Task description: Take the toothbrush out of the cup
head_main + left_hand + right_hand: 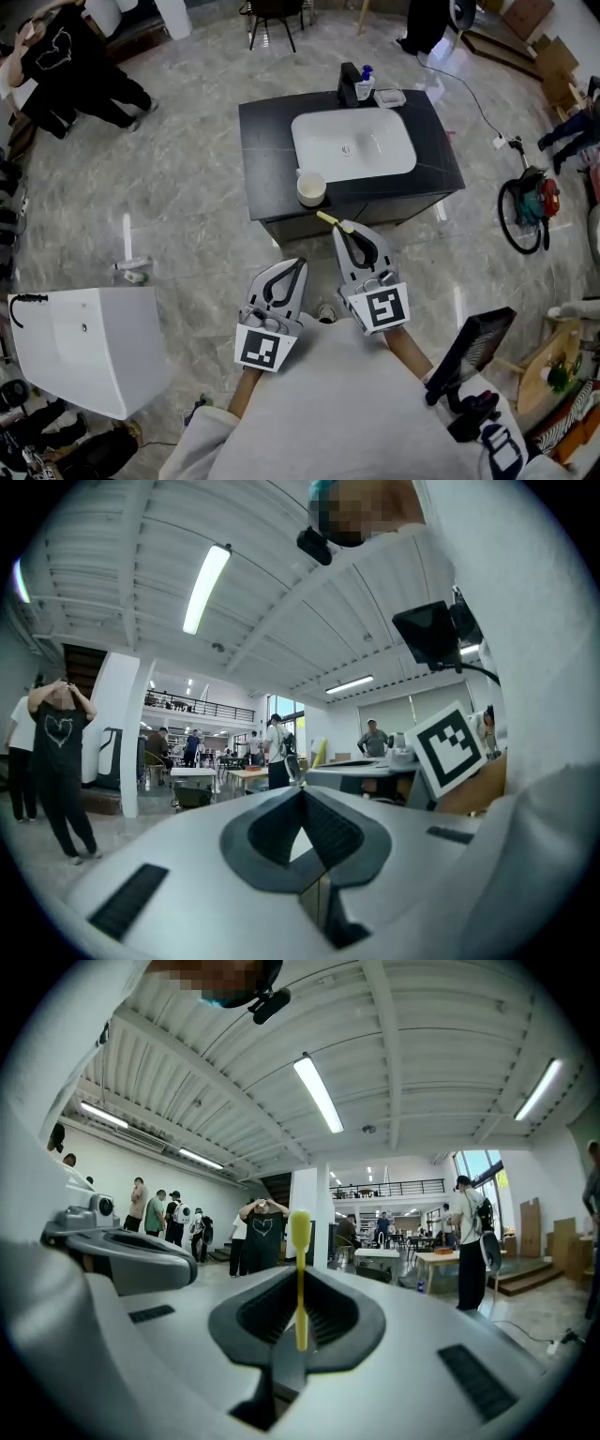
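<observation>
The toothbrush (299, 1232) is smooth yellow plastic with a slight sheen. The shells of the left gripper (302, 797) and the right gripper (300, 1283) look like matt pale-grey plastic. The jaws of the 2 carry dark ribbed pads (328, 1321), rubbery in look. The cup (311, 188) is cream and smooth. The bench (267, 141) top is dark and matt, its basin (375, 141) glossy white. The floor (187, 197) is polished and stone-patterned.

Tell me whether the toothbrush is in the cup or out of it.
Out. The yellow toothbrush is clamped in the jaws of the right hand-held gripper, clear of the cup standing on the counter.
</observation>
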The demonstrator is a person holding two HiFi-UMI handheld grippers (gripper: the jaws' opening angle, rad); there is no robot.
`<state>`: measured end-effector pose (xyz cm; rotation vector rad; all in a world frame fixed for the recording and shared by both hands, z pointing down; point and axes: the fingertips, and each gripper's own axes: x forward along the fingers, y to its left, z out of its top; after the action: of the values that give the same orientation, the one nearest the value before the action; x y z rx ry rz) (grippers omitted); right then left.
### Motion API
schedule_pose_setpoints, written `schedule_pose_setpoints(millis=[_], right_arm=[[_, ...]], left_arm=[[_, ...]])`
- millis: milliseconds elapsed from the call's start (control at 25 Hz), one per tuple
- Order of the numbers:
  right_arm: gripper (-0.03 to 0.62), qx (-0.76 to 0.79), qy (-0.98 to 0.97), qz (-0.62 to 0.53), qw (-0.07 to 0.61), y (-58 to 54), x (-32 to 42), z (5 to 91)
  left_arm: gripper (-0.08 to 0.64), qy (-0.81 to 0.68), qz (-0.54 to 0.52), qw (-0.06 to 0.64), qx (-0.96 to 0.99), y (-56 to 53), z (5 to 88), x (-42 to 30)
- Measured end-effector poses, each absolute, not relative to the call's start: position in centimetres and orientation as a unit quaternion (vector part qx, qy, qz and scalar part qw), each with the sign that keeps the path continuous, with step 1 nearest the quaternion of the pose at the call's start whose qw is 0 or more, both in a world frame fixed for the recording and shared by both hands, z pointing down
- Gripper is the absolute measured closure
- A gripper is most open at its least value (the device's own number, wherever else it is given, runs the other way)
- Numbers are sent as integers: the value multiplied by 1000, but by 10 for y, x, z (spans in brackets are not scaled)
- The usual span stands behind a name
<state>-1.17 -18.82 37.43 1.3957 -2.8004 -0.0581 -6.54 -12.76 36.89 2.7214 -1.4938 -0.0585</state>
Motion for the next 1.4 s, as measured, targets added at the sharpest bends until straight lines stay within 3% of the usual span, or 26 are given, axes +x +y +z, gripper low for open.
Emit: schedule_pose_setpoints(millis=[160, 360, 1400], right_arm=[[568, 444, -896, -14, 12, -169, -13, 365], [568, 435, -900, -4, -39, -141, -13, 347], [568, 436, -900, 7, -31, -102, -11, 351]], left_arm=[[557, -482, -14, 19, 876, -123, 369, -69], [557, -481, -15, 20, 877, -119, 369, -68], [557, -472, -5, 42, 880, -87, 376, -59]])
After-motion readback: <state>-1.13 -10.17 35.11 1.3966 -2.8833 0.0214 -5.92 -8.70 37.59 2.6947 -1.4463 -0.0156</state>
